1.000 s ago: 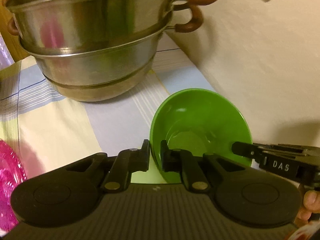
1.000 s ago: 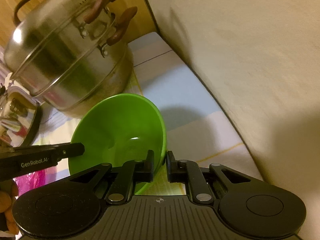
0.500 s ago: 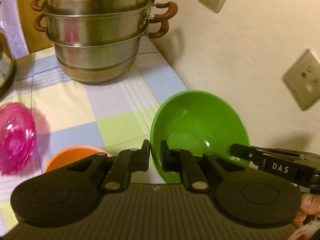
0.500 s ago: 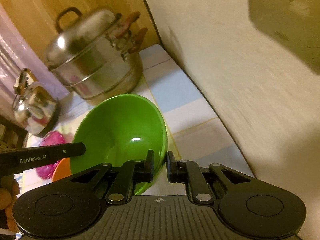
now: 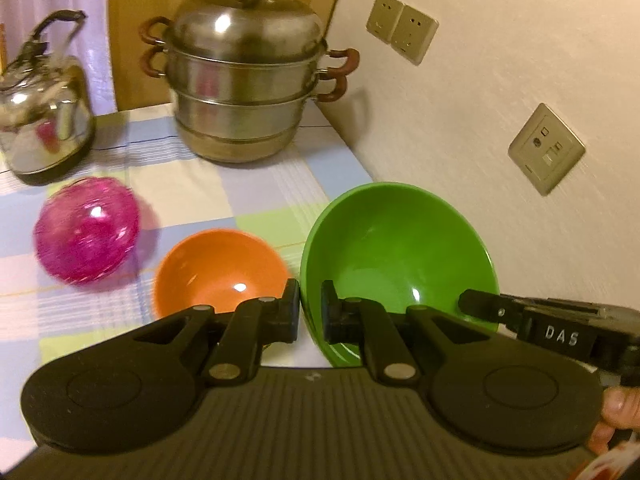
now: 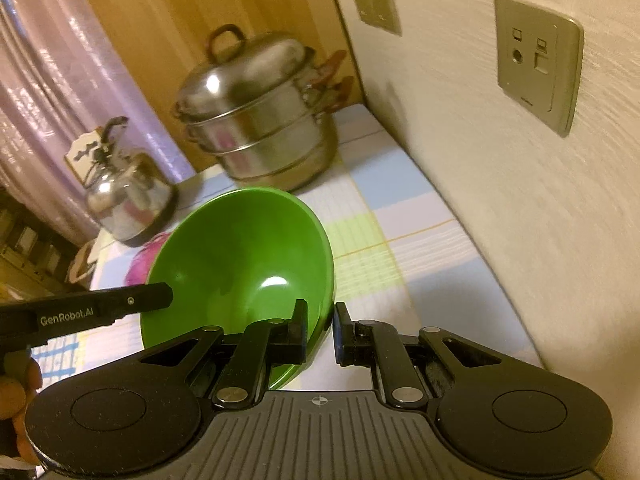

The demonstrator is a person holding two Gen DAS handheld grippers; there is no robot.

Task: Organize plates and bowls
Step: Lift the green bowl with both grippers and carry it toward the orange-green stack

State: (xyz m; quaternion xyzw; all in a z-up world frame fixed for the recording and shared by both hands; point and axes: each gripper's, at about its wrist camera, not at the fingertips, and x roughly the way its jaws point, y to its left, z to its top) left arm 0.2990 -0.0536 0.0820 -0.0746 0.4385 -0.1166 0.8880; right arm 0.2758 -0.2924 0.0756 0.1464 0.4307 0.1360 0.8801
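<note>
A green bowl [image 5: 400,256] hangs in the air above the checked tablecloth, held by both grippers. My left gripper [image 5: 311,312] is shut on its left rim. My right gripper [image 6: 320,332] is shut on the bowl's [image 6: 244,264] right rim; it also shows in the left wrist view [image 5: 480,304]. An orange bowl [image 5: 218,272] stands on the cloth just left of and below the green one. A pink translucent bowl [image 5: 86,228] lies further left, and shows partly behind the green bowl in the right wrist view [image 6: 146,256].
A stacked steel steamer pot [image 5: 244,72] with a lid stands at the back near the wall. A steel kettle [image 5: 44,108] stands at the back left. The wall with socket plates [image 5: 546,148] runs along the right edge of the table.
Both grippers have pulled back and up from the steamer pot with the green bowl between them. The orange bowl, the pink bowl and the kettle have come into view.
</note>
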